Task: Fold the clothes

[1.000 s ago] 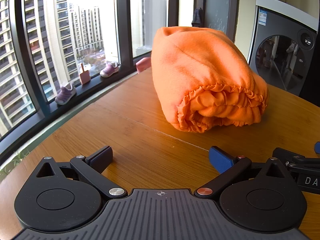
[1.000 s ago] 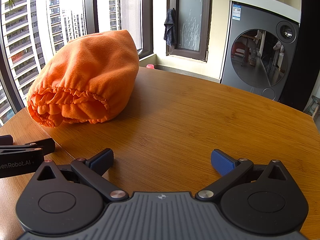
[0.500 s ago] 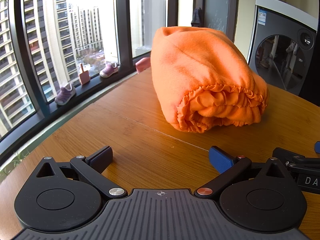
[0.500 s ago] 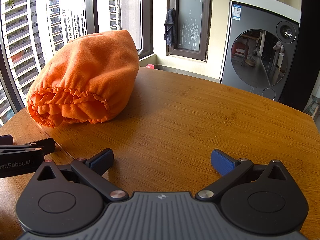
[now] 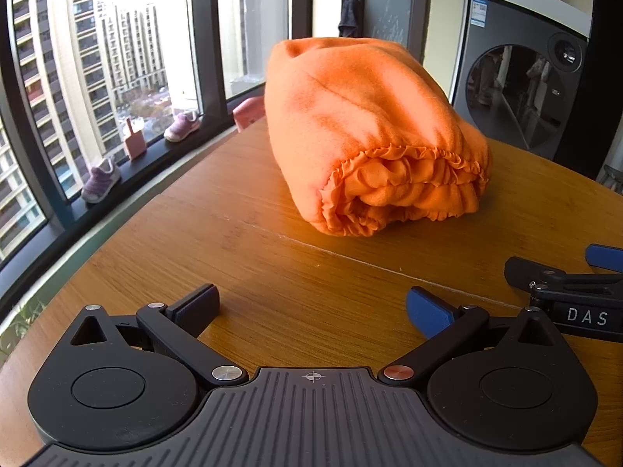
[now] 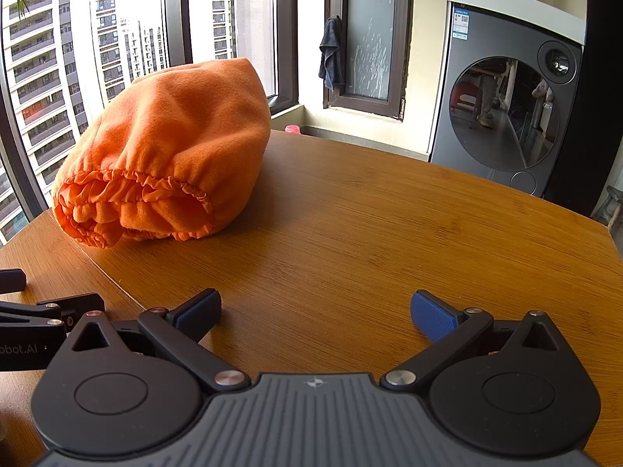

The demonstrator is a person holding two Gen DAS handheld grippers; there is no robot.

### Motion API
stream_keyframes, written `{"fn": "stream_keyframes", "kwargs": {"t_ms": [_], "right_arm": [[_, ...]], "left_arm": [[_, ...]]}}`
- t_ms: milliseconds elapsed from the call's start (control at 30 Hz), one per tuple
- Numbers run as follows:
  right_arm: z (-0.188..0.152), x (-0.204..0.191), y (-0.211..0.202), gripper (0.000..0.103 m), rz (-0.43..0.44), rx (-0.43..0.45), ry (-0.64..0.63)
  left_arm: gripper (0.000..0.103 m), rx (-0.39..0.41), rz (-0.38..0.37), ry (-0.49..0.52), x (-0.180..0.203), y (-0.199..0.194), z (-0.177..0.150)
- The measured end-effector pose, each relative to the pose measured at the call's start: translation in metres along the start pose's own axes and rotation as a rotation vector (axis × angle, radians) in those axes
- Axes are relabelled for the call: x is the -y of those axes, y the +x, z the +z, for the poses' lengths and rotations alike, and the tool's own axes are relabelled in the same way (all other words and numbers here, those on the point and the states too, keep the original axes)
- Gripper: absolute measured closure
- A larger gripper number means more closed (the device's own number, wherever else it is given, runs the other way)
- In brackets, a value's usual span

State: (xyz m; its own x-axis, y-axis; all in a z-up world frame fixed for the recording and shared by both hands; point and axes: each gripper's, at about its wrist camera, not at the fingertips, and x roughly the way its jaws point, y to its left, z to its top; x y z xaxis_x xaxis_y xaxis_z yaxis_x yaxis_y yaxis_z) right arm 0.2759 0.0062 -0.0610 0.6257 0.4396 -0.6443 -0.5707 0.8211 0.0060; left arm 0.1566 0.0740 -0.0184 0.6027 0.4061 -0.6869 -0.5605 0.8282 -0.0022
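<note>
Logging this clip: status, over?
Left gripper and right gripper open, empty, low over table. Orange garment folded, untouched. Nothing in the way.

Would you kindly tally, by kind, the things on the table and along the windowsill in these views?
Orange garment, folded into a bundle: 1
Grippers, left and right, both open: 2
Small shoes on the sill: 2
Pink paddle-shaped object on the sill: 1
Total: 6

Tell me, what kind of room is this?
Probably a laundry corner in a high-rise flat. A front-loading washing machine stands behind the wooden table, small shoes sit on the windowsill, and tall apartment blocks show outside. A folded orange garment lies on the table.
</note>
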Motion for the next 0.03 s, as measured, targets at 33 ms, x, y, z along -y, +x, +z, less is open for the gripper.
{"fn": "stream_keyframes", "kwargs": {"t_ms": [33], "right_arm": [[0.0003,-0.0002,0.0004,0.0,-0.001,0.0,0.001]], "left_arm": [[0.0,0.003,-0.007,0.0,-0.0008,-0.0001,-0.0002]]}}
